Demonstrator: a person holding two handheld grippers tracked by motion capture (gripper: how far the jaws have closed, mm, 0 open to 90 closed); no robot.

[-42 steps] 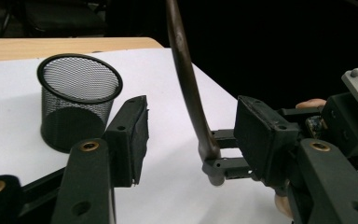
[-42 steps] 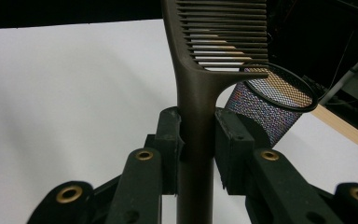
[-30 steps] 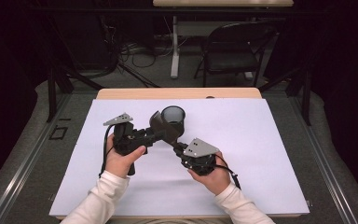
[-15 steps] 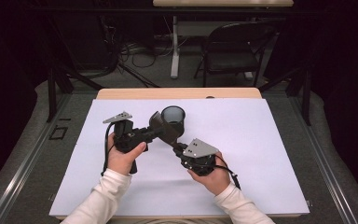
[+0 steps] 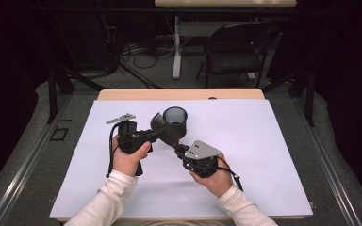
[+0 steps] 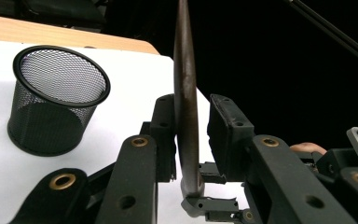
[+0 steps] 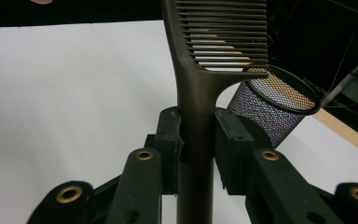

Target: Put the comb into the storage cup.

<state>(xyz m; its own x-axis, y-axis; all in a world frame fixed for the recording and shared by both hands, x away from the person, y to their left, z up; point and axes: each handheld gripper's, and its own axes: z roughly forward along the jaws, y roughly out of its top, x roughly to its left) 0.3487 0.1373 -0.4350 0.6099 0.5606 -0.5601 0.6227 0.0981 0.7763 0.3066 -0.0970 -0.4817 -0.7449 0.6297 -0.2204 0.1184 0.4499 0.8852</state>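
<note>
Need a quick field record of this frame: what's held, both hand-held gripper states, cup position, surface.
held item: brown comb, handle down, teeth up
right hand-held gripper: shut on the comb handle
left hand-held gripper: jaws have just been closing; one pad touches the comb, a gap shows at the other
mesh cup: black, upright, empty, just beyond the comb
surface: white sheet over a wooden table

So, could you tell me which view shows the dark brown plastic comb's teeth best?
The right gripper view: the dark brown plastic comb shows its teeth side-on there. The left gripper view gives it edge-on; the high view shows a small dark shape.
</note>
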